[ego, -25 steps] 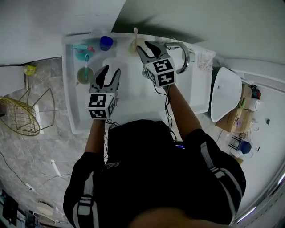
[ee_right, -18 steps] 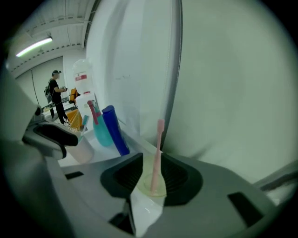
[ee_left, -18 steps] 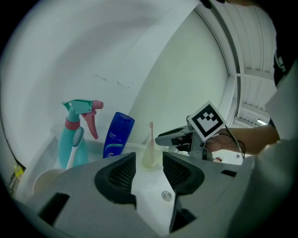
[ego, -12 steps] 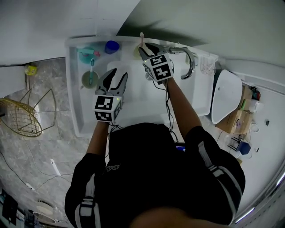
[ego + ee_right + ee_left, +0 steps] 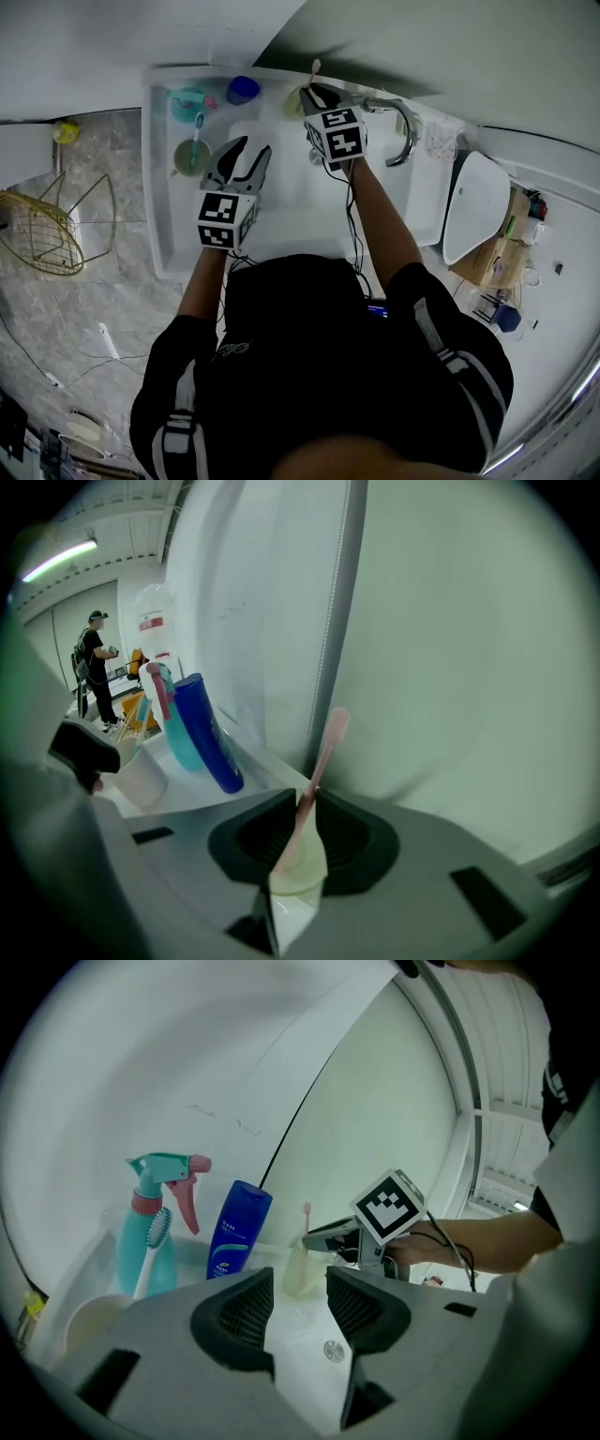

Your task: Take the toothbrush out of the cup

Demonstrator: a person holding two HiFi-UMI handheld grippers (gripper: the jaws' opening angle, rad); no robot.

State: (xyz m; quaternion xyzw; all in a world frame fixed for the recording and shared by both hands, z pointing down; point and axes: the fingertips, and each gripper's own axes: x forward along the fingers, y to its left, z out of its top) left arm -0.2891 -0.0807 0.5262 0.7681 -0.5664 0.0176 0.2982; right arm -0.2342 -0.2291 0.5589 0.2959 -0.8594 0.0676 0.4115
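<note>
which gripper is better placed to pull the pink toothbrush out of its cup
Right. The right gripper has just been closing its jaws onto the pink toothbrush above the cup. The left gripper hangs open and empty over the basin, away from it.

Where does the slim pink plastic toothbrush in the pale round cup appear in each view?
Head view: the slim pink plastic toothbrush is at top centre, by the wall, standing in the pale round cup.
Left gripper view: the toothbrush is at centre, small and upright.
Right gripper view: the toothbrush is at centre, large, slanting upward.
Shared landmark: the dark blue plastic bottle, left of it everywhere.
</note>
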